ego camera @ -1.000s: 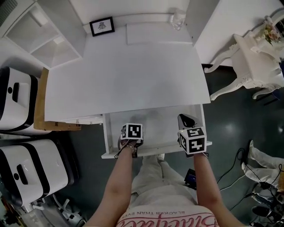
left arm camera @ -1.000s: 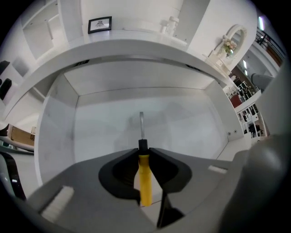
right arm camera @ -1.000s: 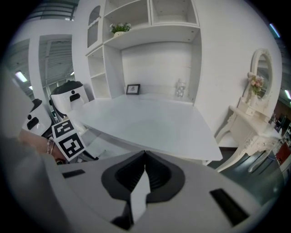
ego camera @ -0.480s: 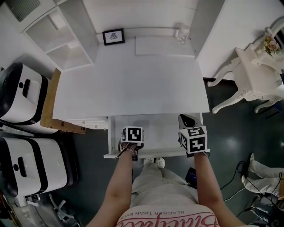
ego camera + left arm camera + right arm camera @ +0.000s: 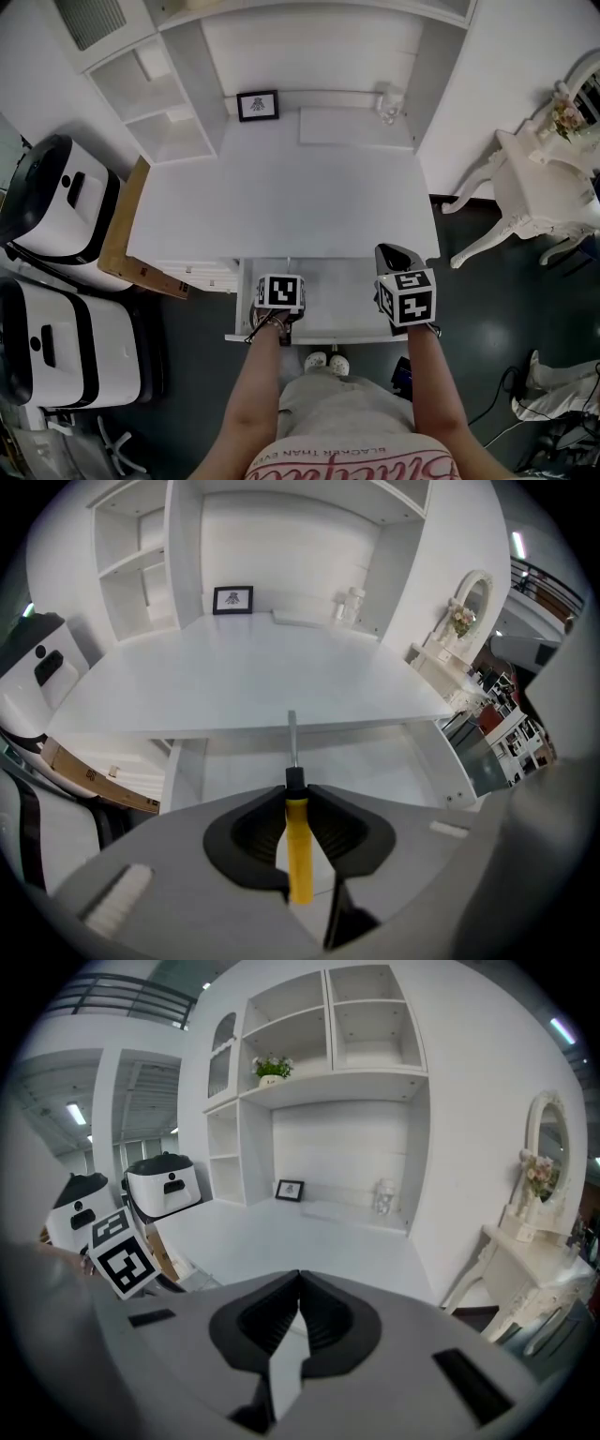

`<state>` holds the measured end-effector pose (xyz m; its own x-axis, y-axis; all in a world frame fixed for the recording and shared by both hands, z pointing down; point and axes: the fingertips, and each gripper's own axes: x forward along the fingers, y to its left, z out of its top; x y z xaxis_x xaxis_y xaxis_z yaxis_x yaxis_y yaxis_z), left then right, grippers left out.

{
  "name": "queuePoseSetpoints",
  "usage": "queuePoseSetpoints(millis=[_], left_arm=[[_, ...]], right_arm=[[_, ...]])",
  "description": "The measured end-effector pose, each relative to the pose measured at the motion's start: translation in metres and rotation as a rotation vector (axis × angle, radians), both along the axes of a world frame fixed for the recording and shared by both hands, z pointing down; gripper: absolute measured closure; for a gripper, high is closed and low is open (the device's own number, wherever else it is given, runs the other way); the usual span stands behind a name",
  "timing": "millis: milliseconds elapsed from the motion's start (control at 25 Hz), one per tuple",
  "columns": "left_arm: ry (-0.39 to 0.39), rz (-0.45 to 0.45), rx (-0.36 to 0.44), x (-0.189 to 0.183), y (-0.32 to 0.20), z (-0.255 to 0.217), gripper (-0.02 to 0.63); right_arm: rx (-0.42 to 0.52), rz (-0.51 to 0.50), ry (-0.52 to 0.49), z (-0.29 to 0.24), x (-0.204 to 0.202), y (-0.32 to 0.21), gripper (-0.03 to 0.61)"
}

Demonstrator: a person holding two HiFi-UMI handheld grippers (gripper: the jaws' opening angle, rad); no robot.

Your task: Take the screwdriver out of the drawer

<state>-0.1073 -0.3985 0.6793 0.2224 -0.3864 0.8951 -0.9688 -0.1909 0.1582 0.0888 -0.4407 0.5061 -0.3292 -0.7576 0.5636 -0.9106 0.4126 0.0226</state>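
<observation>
**Inspector:** Fingers (image 5: 255, 829) of the left gripper (image 5: 297, 792)?

**Assistant:** Pinching the screwdriver (image 5: 299, 850), one pad on each side of the yellow handle. Black collar and bare metal shaft sticking out past the tips.

**Inspector:** Position of the screwdriver?

**Assistant:** Held over the open drawer (image 5: 319, 336), near its left side, handle toward the person. Shaft pointing at the front edge of the desk top (image 5: 281, 206). Drawer pulled out below that front edge.

**Inspector:** Right gripper (image 5: 300, 1275)?

**Assistant:** Fingers (image 5: 330, 1321) pressed together at the tips, empty. Held over the drawer's right front corner, level with the left gripper in the head view and well apart from it.

**Inspector:** Anything else on the desk top?

**Assistant:** Small framed picture (image 5: 258, 105) upright along the back edge. Clear glass jar (image 5: 389, 103) toward the back right corner.
</observation>
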Motion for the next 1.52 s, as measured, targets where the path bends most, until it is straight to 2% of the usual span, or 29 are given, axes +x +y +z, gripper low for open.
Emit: queuePoseSetpoints(millis=[200,720,1080,1320,1520], left_arm=[[0.006,-0.016,0.084,-0.005,-0.016,-0.034,0.532],[0.006,-0.05,0.435,-0.02,-0.072,-0.164,0.532],[-0.01,-0.052,0.723,-0.025,-0.081,-0.268,0.532],[-0.027,-0.049,0.921,-0.032,-0.082,-0.333,0.532],[-0.037,-0.05,1.093,-0.037,-0.072,-0.392,0.532]], right_arm=[[0.063,-0.003,-0.021,-0.027,-0.006,-0.003,0.571],[0.248,0.006,-0.074,-0.11,-0.007,-0.015,0.571],[0.383,-0.017,-0.087,-0.168,-0.014,-0.011,0.571],[0.479,-0.06,-0.05,-0.207,-0.028,-0.009,0.571],[0.591,-0.073,-0.044,-0.252,-0.029,0.0,0.571]])
